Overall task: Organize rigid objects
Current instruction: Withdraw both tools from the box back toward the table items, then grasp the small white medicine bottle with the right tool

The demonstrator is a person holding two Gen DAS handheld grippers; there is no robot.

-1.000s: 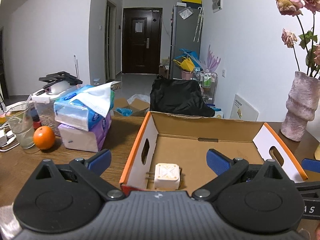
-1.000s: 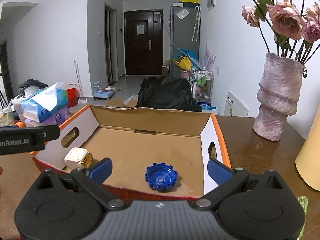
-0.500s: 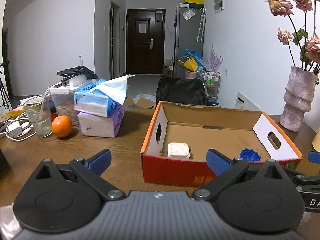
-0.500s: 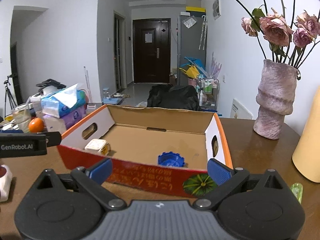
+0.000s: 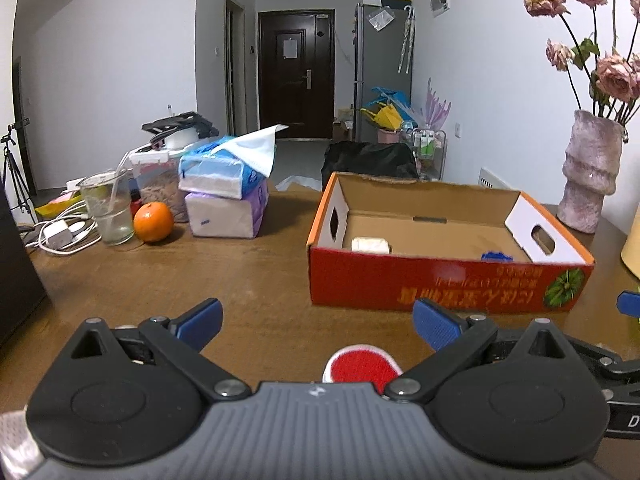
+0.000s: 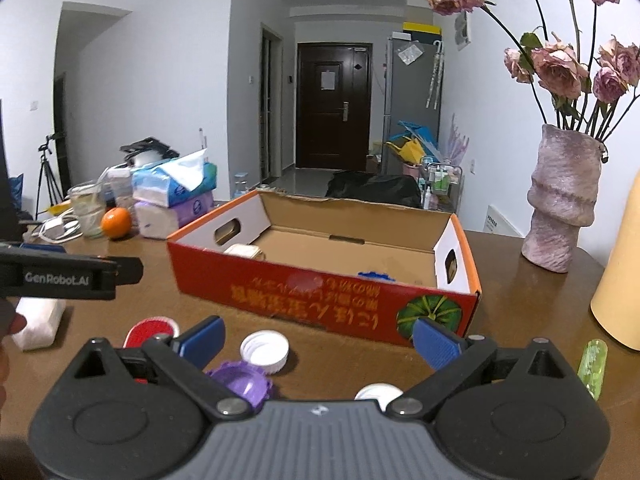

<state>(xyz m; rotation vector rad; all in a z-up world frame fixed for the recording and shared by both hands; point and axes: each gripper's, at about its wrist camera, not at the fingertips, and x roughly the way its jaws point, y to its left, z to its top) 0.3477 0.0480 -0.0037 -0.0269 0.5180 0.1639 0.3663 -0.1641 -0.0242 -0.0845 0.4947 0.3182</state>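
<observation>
We hold our left gripper and right gripper wide open, both empty, near the red cardboard box; loose white, purple and red plastic caps lie on the brown table.

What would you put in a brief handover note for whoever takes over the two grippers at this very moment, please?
Left gripper: open, empty, above the red cap.
Right gripper: open, empty, above the loose caps.
Done: white cube and blue cap lie in the cardboard box.
Left on the table in front of the box: red cap, white cap, purple cap, another white cap, a green piece at right.
</observation>
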